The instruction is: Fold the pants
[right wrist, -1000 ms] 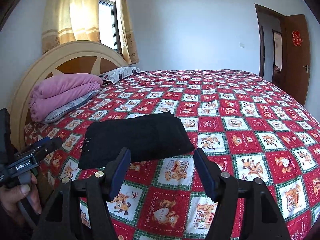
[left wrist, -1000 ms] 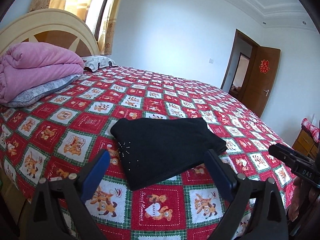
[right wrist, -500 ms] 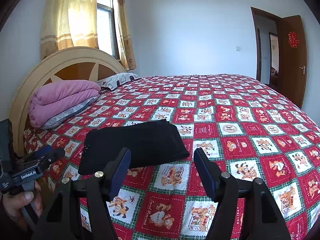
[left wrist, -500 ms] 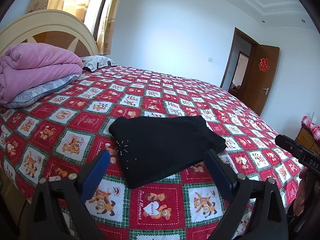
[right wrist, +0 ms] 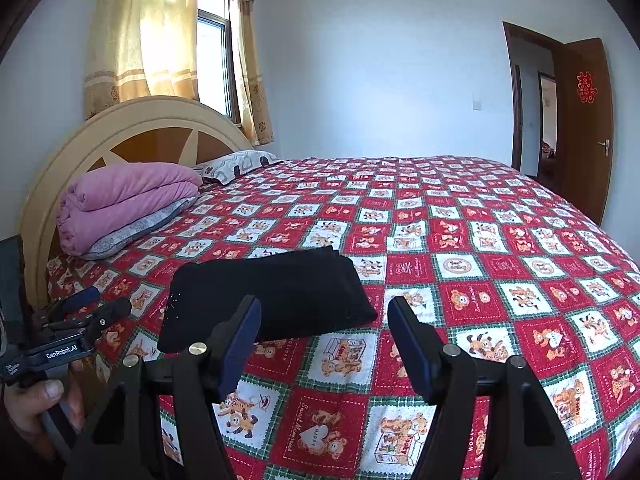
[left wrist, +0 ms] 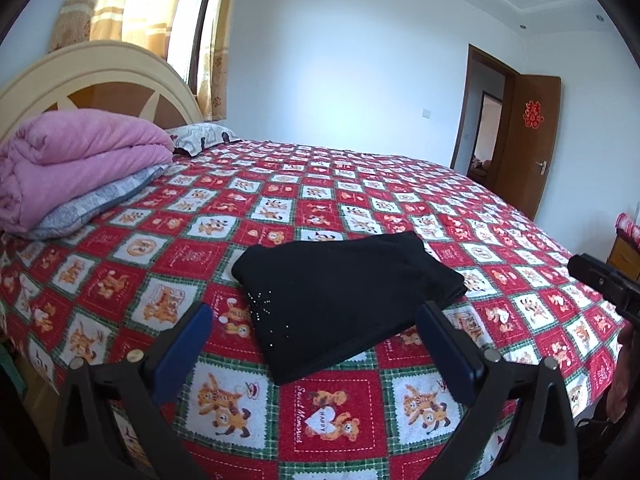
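Note:
The black pants [left wrist: 340, 296] lie folded into a compact rectangle on the red patchwork bedspread [left wrist: 360, 200], with small rhinestones near their left edge. They also show in the right wrist view [right wrist: 272, 296]. My left gripper [left wrist: 316, 328] is open and empty, held back from the near edge of the pants. My right gripper [right wrist: 324, 320] is open and empty, also short of the pants, off their right side. The left gripper shows at the left edge of the right wrist view [right wrist: 84, 304], held by a hand.
A folded pink quilt [left wrist: 76, 160] on a grey pillow sits by the headboard [right wrist: 152, 136] at the left. A patterned pillow [left wrist: 200, 140] lies beyond it. A brown door [left wrist: 528, 144] stands open at the right. A dresser [left wrist: 628, 248] is at the far right.
Both grippers have drawn back and risen slightly from the bed, staying open. The folded pants have not moved.

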Tool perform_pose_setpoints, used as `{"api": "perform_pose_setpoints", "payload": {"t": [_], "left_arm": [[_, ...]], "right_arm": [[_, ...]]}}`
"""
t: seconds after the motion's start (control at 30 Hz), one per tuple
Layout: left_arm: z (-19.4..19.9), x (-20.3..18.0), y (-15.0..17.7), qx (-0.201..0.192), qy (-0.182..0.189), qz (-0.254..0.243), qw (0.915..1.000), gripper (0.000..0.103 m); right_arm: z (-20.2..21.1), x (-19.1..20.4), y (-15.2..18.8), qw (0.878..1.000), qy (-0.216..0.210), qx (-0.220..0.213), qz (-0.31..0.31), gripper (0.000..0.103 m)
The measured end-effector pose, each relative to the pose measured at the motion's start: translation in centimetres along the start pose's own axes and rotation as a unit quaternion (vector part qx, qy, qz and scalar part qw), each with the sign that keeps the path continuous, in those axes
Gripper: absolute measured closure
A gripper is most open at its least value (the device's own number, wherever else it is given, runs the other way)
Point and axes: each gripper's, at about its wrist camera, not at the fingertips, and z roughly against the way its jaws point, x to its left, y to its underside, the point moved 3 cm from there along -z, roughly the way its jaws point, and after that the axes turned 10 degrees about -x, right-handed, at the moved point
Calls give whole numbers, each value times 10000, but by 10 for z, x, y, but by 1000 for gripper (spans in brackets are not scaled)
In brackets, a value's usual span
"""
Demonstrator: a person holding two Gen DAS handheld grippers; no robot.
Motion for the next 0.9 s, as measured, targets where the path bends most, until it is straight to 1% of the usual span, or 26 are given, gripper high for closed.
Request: {"api": "perform_pose_setpoints", "payload": {"t": [0.03,0.1,0.2,0.27,0.37,0.43,0.6,0.8,0.9], "left_arm": [[1,0,-1,-30,-57,-21,10000,0],[2,1,-4,-76,-290,-97,9995,0],[2,1,-6,-36,-259,-14,9997,0],[2,1,-7,-63,-302,-39,9995,0],[2,-2,-6,-85,-580,-206,9981,0],[3,-5,-5,-125,-661,-308,9973,0],[5,-5,-4,-171,-434,-181,9987,0],[7,-6,-5,-312,-450,-236,9982,0],[6,-7,-4,-250,-373,-213,9988,0]], "right_arm": [[1,0,-1,10000,2,-27,19,36],[4,2,-3,10000,8,-65,57,36],[6,4,-4,9999,14,-103,112,36],[5,5,-4,9999,22,-102,137,36],[4,6,-3,9999,22,-76,151,36],[4,5,-3,9999,23,-70,156,36],[2,5,-1,9999,22,-56,149,36],[0,4,2,9999,26,-12,145,36],[-1,4,3,9999,19,12,142,36]]}}
